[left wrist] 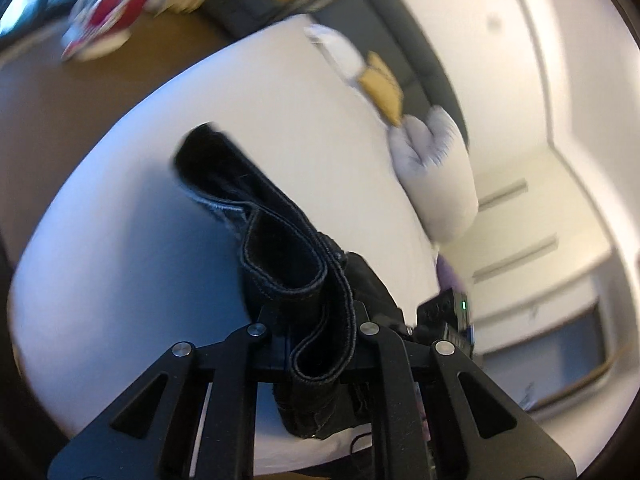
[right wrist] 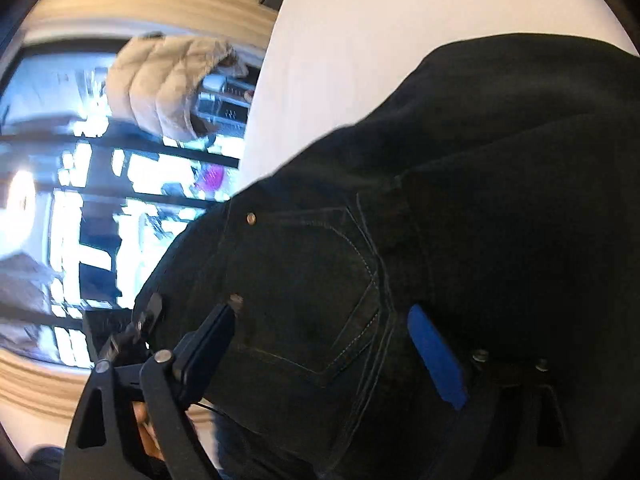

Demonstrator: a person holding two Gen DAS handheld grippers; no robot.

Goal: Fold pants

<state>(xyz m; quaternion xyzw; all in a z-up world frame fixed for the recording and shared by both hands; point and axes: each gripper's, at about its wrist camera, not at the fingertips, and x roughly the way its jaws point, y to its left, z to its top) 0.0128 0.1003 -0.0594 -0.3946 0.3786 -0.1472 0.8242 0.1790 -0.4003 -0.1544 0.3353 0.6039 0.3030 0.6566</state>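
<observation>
Black jeans (left wrist: 296, 264) lie on a white bed (left wrist: 120, 200). In the left wrist view my left gripper (left wrist: 316, 332) is shut on a bunched fold of the hem or waistband and holds it above the sheet; the rest trails away toward the middle of the bed. In the right wrist view the seat of the jeans (right wrist: 440, 200) with a back pocket (right wrist: 320, 288) fills the frame. My right gripper (right wrist: 320, 344) has its fingers spread wide, the blue pad (right wrist: 436, 360) and the black finger (right wrist: 204, 344) on either side of the pocket, pressed into the cloth.
Grey-white pillows (left wrist: 436, 168) and a yellow cushion (left wrist: 380, 88) lie along the bed's far edge by a dark headboard (left wrist: 400, 40). Wooden floor (left wrist: 72, 112) lies to the left. A beige puffer jacket (right wrist: 168, 80) hangs before bright windows (right wrist: 92, 184).
</observation>
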